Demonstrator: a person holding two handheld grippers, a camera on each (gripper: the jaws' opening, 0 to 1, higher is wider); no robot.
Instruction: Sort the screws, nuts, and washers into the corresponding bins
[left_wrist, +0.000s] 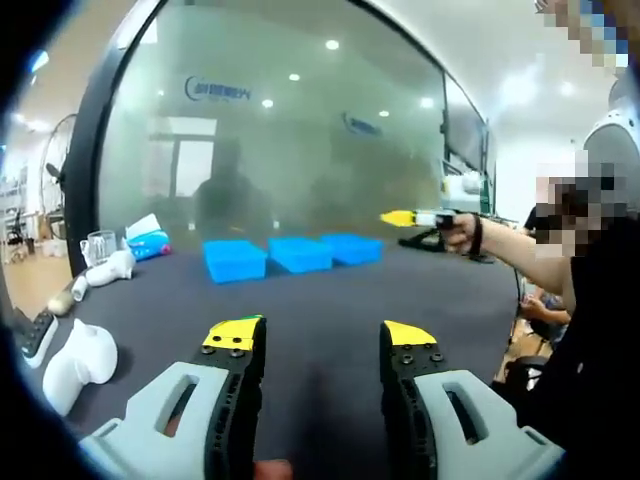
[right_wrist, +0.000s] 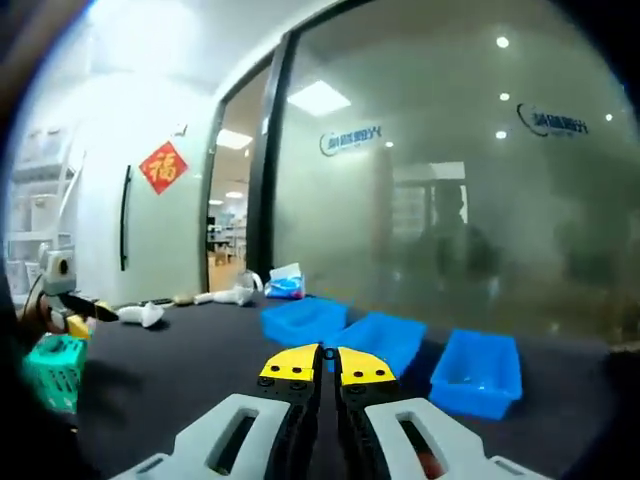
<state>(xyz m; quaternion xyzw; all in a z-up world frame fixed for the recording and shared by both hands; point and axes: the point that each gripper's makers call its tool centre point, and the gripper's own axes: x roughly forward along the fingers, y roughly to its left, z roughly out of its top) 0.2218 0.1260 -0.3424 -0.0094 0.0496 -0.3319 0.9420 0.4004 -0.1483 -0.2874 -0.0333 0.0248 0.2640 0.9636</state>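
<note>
In the left gripper view, white handheld devices are lying on the dark table well to the left of the jaws, with more white items farther back on that side. Beyond those, a clear cup and a blue tissue pack are sitting near the frosted glass wall. The left gripper is hovering over the table with its yellow-tipped jaws standing wide apart and gripping nothing. Straight ahead of the gap, three blue bins are sitting in a row across the table, well beyond the tips, with bare tabletop between. To the right of the jaws, a person's hand is holding the right gripper up over the table, level with the bins. No screws, nuts or washers can be made out; anything that small is too fine to tell.

In the right gripper view, far to the left of the jaws, the other gripper is showing beside a green basket at the table edge. White items and a blue pack are lying farther along, under a red diamond sign hanging on the white wall. The right gripper is resting with its jaws pressed nearly together, only a thin slit showing, and nothing visible between them. The blue bins are lying just past the tips, spreading ahead and to the right, with the rightmost nearest that side. Whether anything is lying inside them cannot be told.
</note>
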